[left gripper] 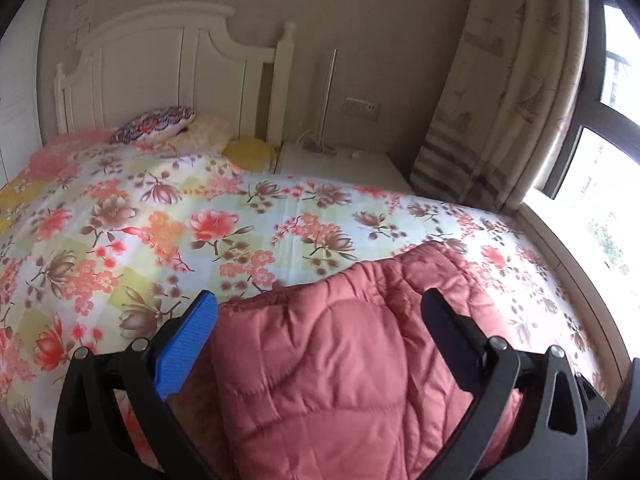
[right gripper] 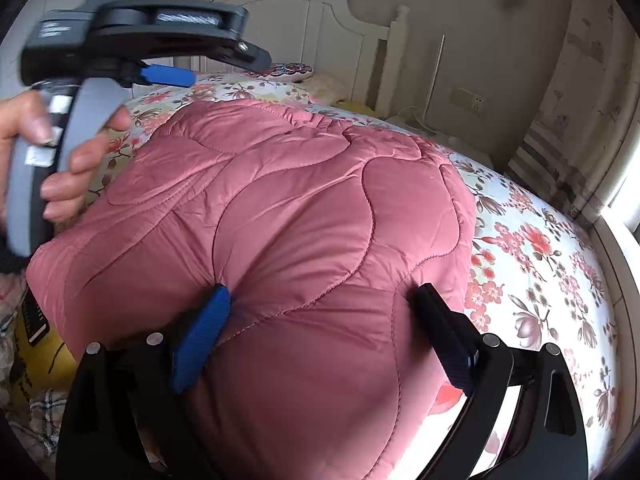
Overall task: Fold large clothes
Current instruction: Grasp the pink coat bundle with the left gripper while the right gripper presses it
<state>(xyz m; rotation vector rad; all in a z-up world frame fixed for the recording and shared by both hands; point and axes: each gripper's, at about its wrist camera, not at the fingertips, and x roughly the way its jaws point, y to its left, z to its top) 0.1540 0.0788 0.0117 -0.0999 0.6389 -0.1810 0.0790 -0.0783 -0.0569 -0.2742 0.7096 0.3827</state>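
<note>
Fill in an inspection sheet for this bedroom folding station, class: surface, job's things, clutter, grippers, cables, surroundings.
Surface: bed with a floral sheet, mostly flat.
Job's things: pink quilted garment lying bunched on the bed.
Clutter: patterned pillow and yellow cushion by the headboard; yellow and checked items beside the bed in the right wrist view.
Grippers: left gripper open, above the garment; right gripper open, fingers pressing into the garment.
Cables: thin white cord on the nightstand.
Surroundings: wall socket, curtain, bright window.
</note>
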